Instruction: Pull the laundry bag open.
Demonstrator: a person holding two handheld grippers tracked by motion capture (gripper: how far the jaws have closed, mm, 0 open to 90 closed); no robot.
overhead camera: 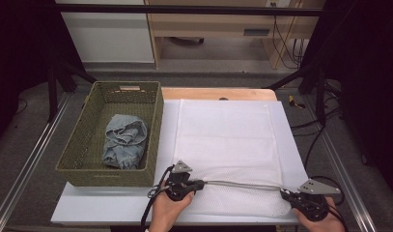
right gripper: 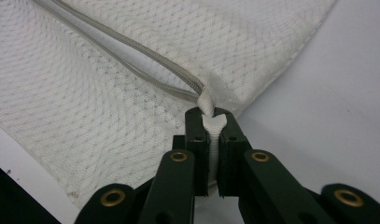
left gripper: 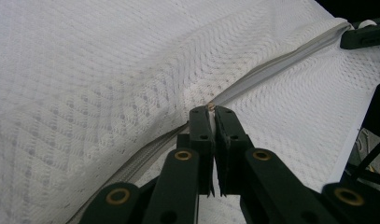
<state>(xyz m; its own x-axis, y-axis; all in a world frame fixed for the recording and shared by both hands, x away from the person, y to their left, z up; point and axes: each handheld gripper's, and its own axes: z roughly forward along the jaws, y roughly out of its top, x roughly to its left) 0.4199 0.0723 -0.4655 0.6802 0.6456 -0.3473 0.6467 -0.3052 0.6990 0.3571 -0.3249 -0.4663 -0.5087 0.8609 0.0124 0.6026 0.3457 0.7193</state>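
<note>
A white mesh bag (overhead camera: pixel 223 140) lies flat on the table, with a grey zipper (overhead camera: pixel 242 184) along its near edge. My left gripper (overhead camera: pixel 202 183) is shut on the small zipper pull (left gripper: pixel 210 106), seen between the left gripper (left gripper: pixel 212 112) tips. At the bag's right corner, my right gripper (overhead camera: pixel 283 193) is shut on a white fabric tab (right gripper: pixel 207 105), pinched in the right gripper (right gripper: pixel 212 116). The zipper (right gripper: pixel 131 65) runs taut between the two and is lifted slightly off the table. The right gripper (left gripper: pixel 365 35) shows far off in the left gripper view.
A green woven basket (overhead camera: pixel 155 125) stands at the left of the table and holds a crumpled blue denim garment (overhead camera: pixel 124 140). The bag rests on a white board (overhead camera: pixel 112 203) over a wooden table (overhead camera: pixel 218 93). Black frame legs and cables stand at the sides.
</note>
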